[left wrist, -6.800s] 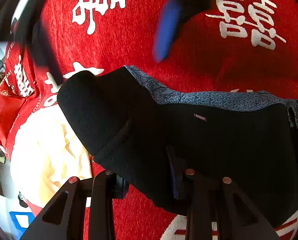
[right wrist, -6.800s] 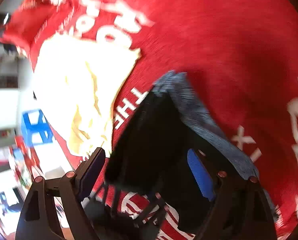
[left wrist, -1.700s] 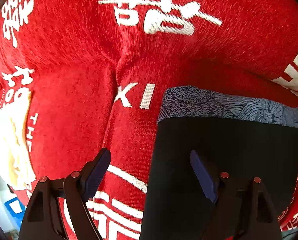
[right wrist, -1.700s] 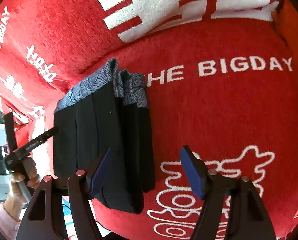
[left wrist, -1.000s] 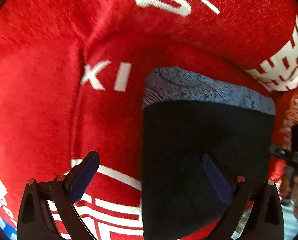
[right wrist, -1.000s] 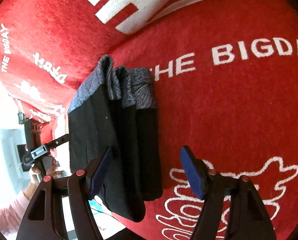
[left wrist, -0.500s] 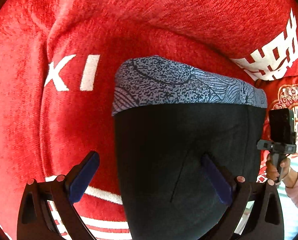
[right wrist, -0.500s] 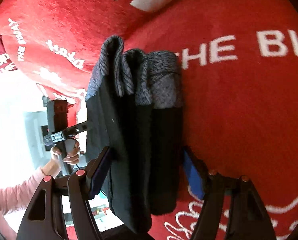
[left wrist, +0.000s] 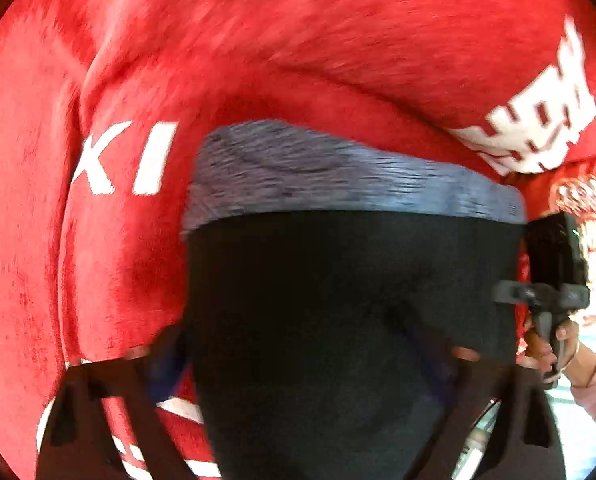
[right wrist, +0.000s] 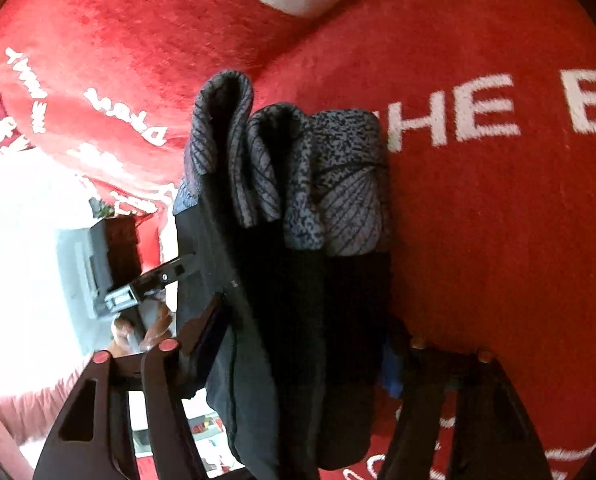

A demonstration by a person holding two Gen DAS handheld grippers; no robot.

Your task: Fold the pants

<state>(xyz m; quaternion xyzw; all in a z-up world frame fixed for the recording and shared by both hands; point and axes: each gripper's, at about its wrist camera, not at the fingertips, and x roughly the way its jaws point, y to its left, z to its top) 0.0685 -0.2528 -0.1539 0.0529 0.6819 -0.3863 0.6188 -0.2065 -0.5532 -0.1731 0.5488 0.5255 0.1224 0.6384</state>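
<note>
the pants (right wrist: 298,300) are folded into a thick black bundle w/ a grey-blue patterned waistband (left wrist: 338,176) at the far end. they sit on a fuzzy red blanket (right wrist: 478,220) w/ big white letters.

the right tool (right wrist: 298,344) has its fingers on both sides of the bundle's layered edge, wide enough to take the whole stack. looks like it's pinching it, but the cloth hides the pads, so i can't be sure. the left tool (left wrist: 306,360) is blurry; one finger is beside the left edge, the other is out near the right side. can't tell if it has hold of anything.

seems like the fold is nearly done and the step now is to squeeze and tidy the bundle. to do it well: grab all the layers at once, press gently, keep the waistband edges lined up, don't tug sideways or the stack will slide open.

the black cloth looks smooth and stretchy. the waistband looks knit, w/ speckles and thin lines, and rolls in soft round humps. the blanket is plush and bumpy, so things may sink a bit.
</note>
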